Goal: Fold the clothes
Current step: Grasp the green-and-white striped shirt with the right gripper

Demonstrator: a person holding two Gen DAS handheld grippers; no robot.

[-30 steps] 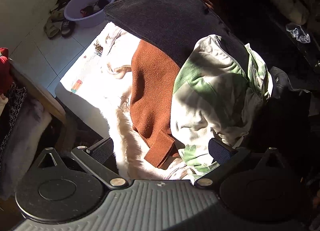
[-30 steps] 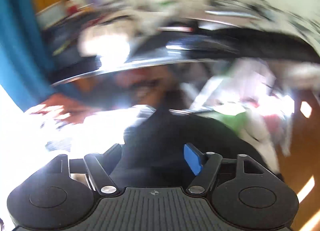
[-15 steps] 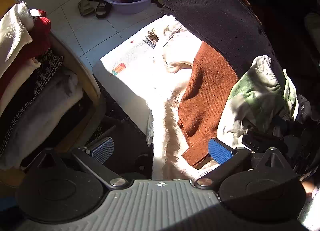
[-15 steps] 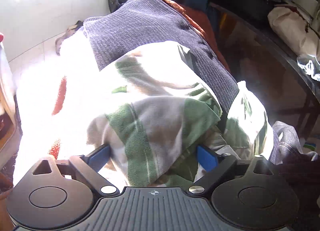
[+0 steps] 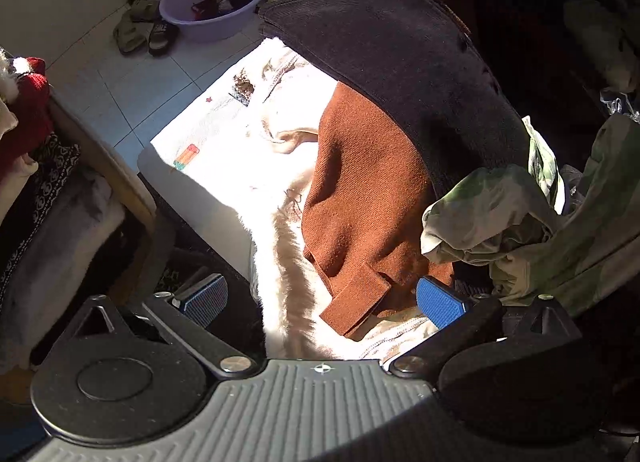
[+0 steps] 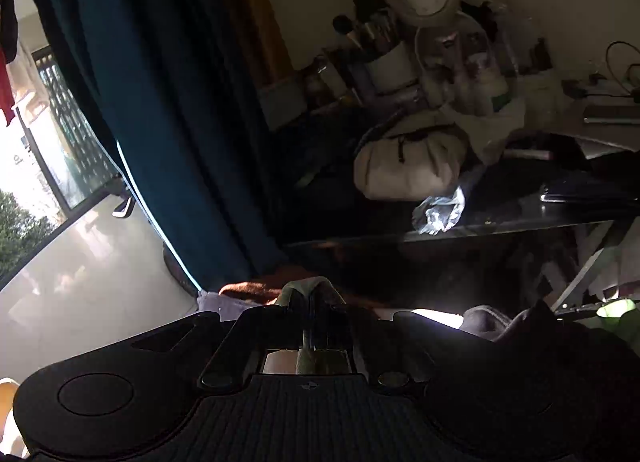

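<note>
One garment is in hand out of several: the green-and-white camouflage piece (image 5: 516, 218), which hangs bunched and lifted at the right of the pile in the left wrist view, its upper part running out of frame toward the right. The right gripper (image 6: 308, 298) has just snapped its jaws together, and a pale greenish fold of cloth shows pinched between the closed tips in its own view, so it appears to have that garment by one edge; its camera looks out level across the room at a dark table (image 6: 500, 222) rather than down at the clothes, which fits a lift meant to pull the piece free of the heap. Beneath where the garment hangs lies the rust-brown knit (image 5: 360, 190), overlapped at its far side by a dark corduroy piece (image 5: 400, 54), both resting on a sunlit white fleecy cover (image 5: 240, 150). The left gripper (image 5: 320, 298) hovers above the brown knit's near corner with its blue pads spread wide and nothing between them, probably waiting to take a second edge so the garment can be spread out. Beyond, a purple basin (image 5: 212, 2) sits on the tiled floor, and folded clothes (image 5: 36, 182) are stacked at the left.
</note>
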